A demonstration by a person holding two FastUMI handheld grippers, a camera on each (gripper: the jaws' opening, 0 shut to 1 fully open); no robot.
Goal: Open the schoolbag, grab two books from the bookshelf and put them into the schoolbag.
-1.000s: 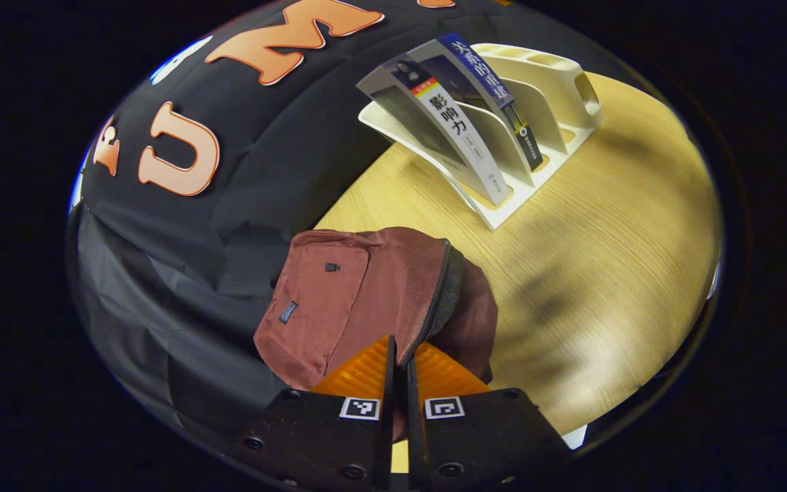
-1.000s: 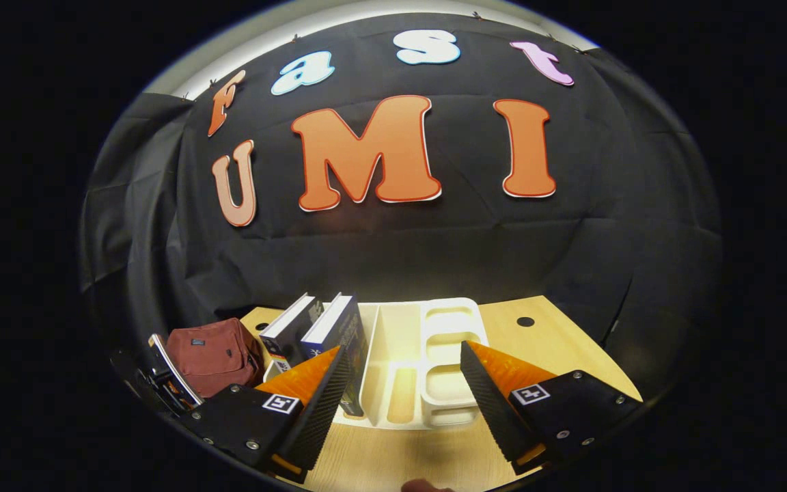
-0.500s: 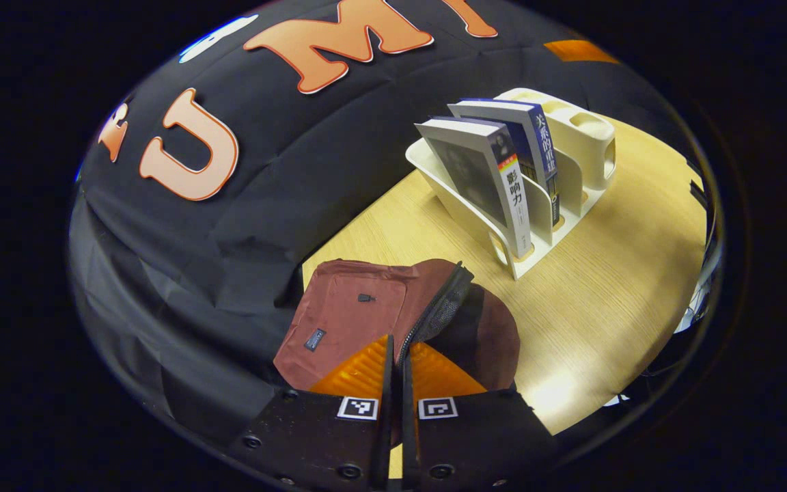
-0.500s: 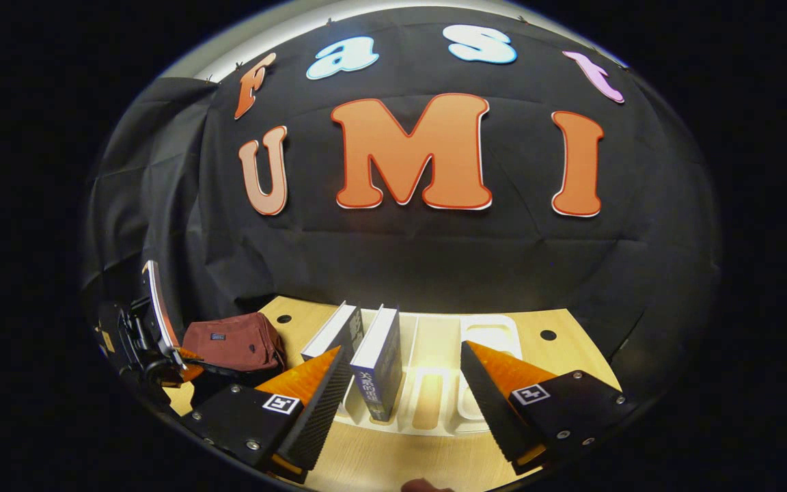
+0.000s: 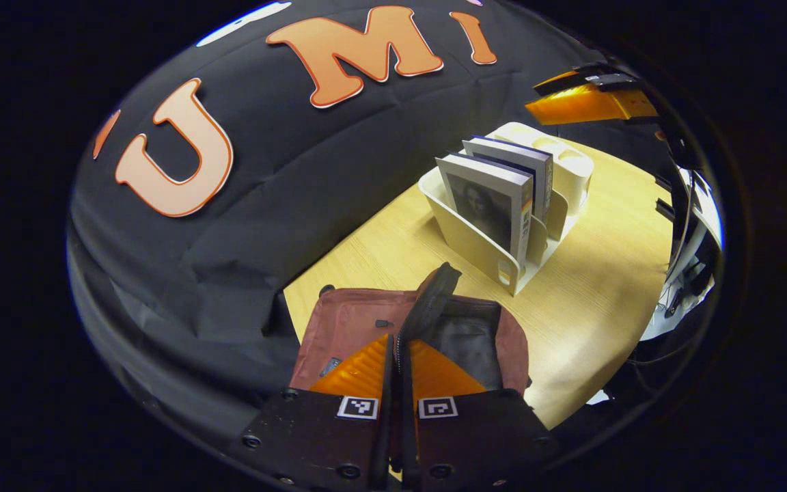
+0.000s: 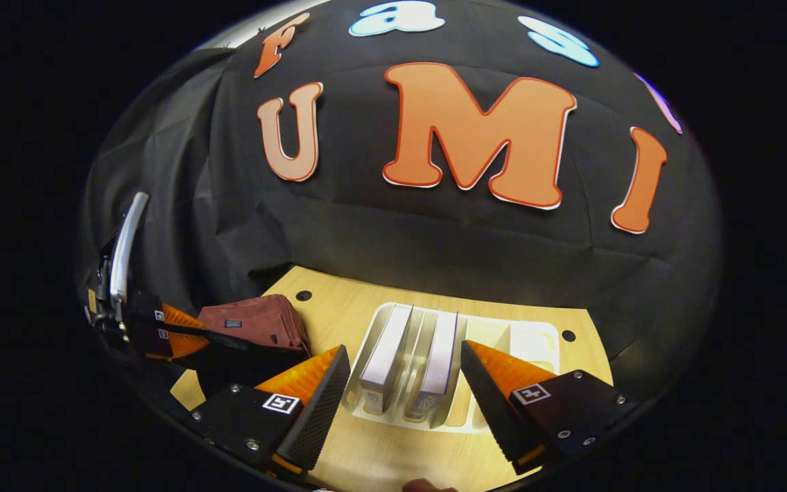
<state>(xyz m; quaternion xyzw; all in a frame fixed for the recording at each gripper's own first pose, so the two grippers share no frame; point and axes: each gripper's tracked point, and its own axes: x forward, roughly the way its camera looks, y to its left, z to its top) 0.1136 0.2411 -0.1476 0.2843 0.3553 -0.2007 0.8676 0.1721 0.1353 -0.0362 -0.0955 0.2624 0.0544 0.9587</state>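
Schoolbag (image 5: 352, 324), maroon, on the tabletop (image 5: 598, 287) at its near left end, main compartment open with dark lining exposed. I hold the raised zipper edge (image 5: 427, 304) between my left gripper's (image 5: 397, 362) fingers, pressed nearly together on it. To the right, the white bookshelf (image 6: 496, 345) carries two upright books (image 6: 387, 355) (image 6: 440, 359) in adjacent slots. My right gripper (image 6: 404, 383) hovers above them, fingers spread wide and holding nothing.

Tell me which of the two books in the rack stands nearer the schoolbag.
The book with the portrait cover, in the rack's end slot facing the schoolbag; the other book stands behind it.
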